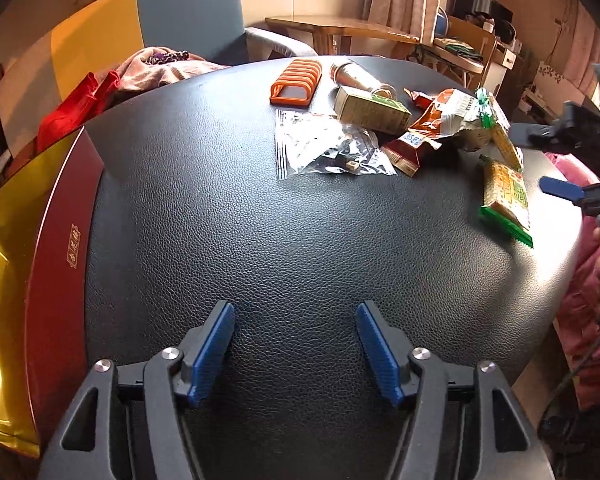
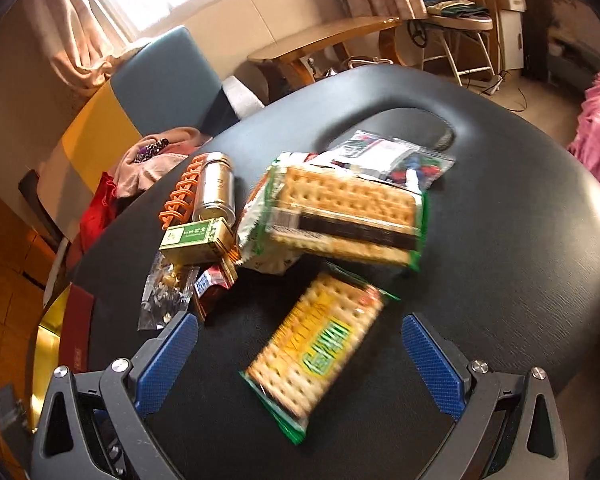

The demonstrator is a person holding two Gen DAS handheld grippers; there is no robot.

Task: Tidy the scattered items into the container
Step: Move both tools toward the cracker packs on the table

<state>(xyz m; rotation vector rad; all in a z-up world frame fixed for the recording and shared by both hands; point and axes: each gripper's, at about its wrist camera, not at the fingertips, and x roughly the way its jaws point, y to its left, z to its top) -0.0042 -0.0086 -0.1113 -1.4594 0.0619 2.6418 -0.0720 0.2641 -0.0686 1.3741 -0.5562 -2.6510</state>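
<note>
Blurred cracker packet (image 2: 316, 350) seen on black counter (image 2: 500, 260) between spread right claw (image 2: 300, 352) fingers, untouched. Red-gold container (image 1: 60, 248) cut off at counter's left edge. Left claw (image 1: 296, 350) spread, empty.

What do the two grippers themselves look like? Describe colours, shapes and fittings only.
Both match: the left gripper and right gripper have dark grey plastic arms with triangular cut-outs, round silver bolt heads at the joints, and two flat fingers faced with blue, finely textured pads. No markings show. A dark cable hangs near the right gripper in the left view.
</note>
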